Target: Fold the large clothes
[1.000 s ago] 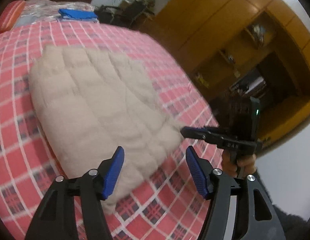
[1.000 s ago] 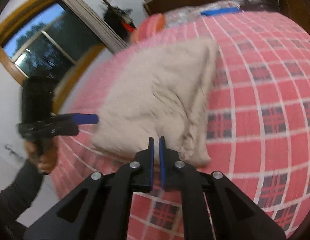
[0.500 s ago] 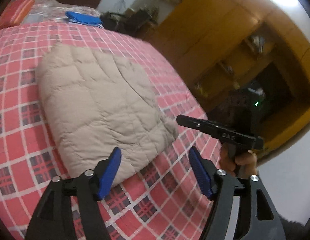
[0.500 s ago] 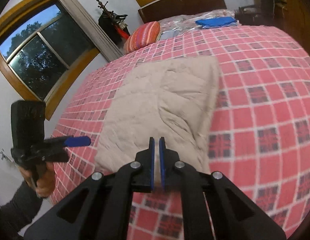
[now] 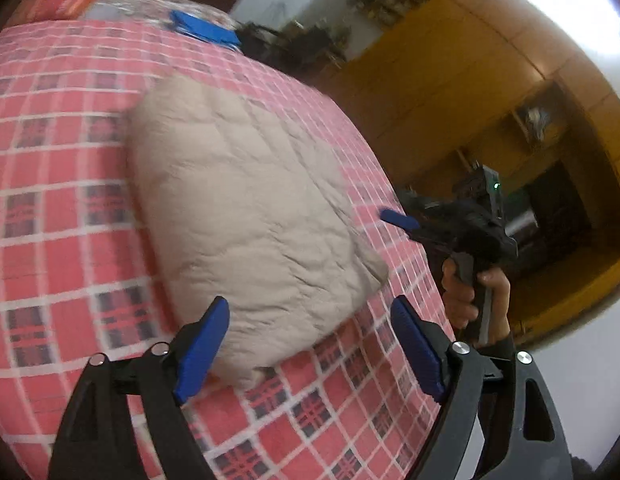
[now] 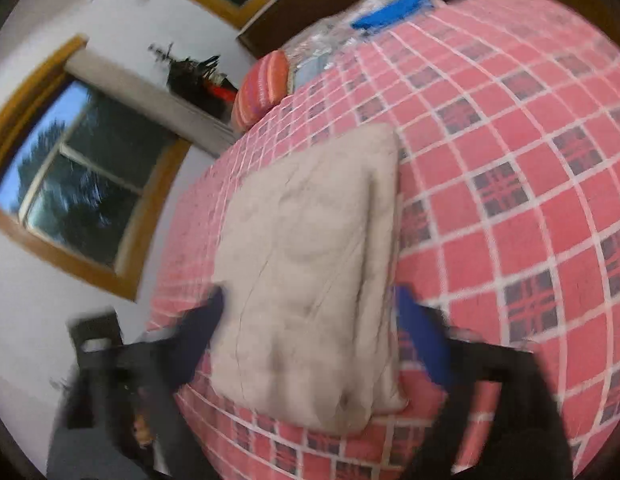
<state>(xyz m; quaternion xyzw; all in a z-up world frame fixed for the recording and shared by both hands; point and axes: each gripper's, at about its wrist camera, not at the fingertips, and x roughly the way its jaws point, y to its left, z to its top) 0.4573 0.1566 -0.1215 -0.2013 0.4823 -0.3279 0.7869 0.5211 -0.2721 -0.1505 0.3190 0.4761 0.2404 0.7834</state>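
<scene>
The beige puffy jacket [image 5: 250,216] is lying folded into a thick square on the bed [image 5: 62,208] with the red checked cover; it looks like the folding is almost done; the left tongs [image 5: 310,344] are hanging wide apart just above its near edge, holding nothing; the right tongs [image 6: 310,336] are blurry but also spread wide, one finger on each side of the jacket; next, I think, comes patting it flat or one more fold, gripping the near edge evenly.
</scene>
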